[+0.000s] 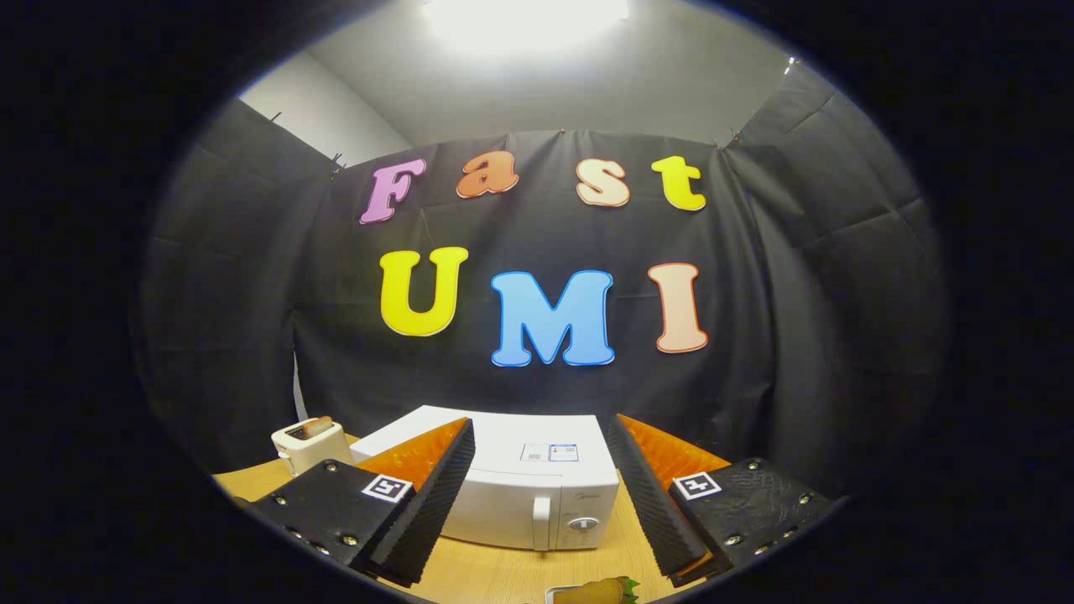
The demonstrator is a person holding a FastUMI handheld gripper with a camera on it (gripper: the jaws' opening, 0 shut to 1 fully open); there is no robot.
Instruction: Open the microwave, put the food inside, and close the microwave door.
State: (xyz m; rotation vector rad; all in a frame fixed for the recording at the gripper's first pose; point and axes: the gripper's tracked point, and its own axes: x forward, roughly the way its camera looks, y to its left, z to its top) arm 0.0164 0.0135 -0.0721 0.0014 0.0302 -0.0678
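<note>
My claw (537, 470) hangs above the near part of the wooden table (495, 575), its two fingers (436, 491) spread wide with nothing between the ribbed pads, and it touches nothing. Framed in the gap between the fingers, just beyond them, sits the microwave (524, 486). It is a white box with a flat top and rounded front edges, and its door is shut flush with the body. A white vertical handle (542, 522) stands on the front toward the right side, and just to the right of it is a narrow control strip with a round white dial (583, 524) low down. A small sticker (550, 453) lies on the top panel, too small for me to make out. The oven is turned a little, so its front faces me and slightly to the right. The food (600, 591) lies on the table nearer to me than the microwave, below and between my fingertips: a brownish, bread-like piece with a green leafy bit at its right end, resting on something white that is mostly cut off, so I cannot tell what it is. Far to the left of the microwave, beside my left finger, stands a cream toaster (309, 445) with a slice of toast (317, 426) poking out of its slot.
</note>
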